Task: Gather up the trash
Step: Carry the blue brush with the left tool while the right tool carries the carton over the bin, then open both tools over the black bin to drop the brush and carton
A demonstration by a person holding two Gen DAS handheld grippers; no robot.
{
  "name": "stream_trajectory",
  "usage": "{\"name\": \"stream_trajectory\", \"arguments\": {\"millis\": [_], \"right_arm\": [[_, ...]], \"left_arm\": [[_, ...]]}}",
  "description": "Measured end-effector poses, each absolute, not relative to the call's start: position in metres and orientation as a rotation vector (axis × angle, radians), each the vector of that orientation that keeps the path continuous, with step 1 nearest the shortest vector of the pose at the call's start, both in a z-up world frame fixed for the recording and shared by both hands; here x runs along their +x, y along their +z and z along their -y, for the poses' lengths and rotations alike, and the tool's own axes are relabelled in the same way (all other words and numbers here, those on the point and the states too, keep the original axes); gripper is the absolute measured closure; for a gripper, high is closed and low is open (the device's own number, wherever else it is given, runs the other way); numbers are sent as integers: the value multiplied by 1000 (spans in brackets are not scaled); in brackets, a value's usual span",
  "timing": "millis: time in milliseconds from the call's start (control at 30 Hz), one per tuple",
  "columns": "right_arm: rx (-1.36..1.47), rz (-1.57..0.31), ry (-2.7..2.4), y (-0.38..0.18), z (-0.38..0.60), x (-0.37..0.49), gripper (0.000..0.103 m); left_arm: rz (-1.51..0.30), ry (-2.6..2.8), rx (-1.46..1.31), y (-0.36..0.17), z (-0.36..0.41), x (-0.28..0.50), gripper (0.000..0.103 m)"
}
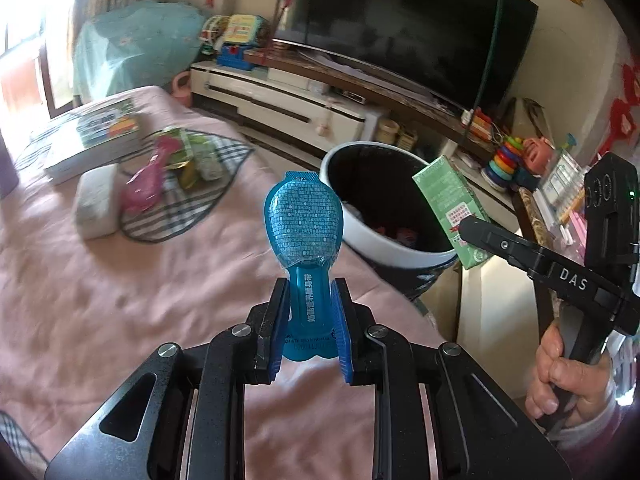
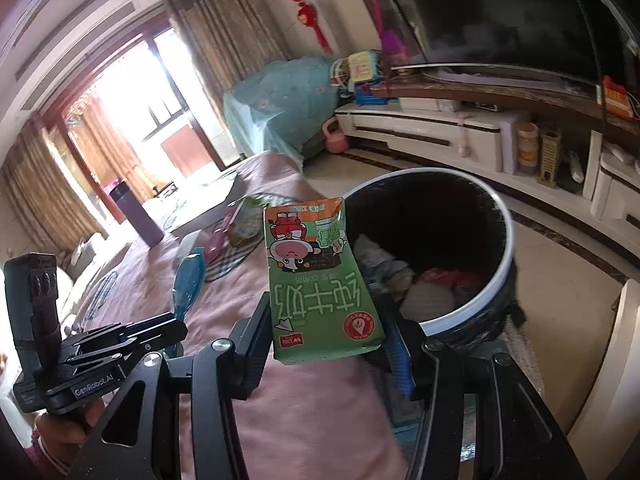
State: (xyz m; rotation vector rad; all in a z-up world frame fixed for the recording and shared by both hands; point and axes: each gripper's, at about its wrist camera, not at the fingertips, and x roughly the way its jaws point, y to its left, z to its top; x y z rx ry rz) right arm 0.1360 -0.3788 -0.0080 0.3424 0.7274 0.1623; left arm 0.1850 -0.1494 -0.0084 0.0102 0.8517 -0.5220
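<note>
Right wrist: green milk carton over trash bin.

Blue pouch upright, green carton tilted — held

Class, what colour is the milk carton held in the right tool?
Green milk carton, with a red-and-white cartoon; clearest in the right wrist view.

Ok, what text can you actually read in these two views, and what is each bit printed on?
"DAS": on the black right gripper, seen from the left wrist.
"GenRobot.AI": on the black left gripper, seen from the right wrist.
"纯牛奶", upside down: on the green milk carton.
Blue plastic spoon-shaped packet: white Chinese characters down the neck, too blurred to read.
Carton's small print and red round badge: too small.
</note>
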Motion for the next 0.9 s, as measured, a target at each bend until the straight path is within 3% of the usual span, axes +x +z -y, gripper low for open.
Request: {"name": "stream_trajectory", "arguments": {"millis": [900], "right_arm": [[361, -765, 81, -15, 448, 185, 51]], "left_arm": [[-902, -607, 63, -6, 246, 248, 83]]}}
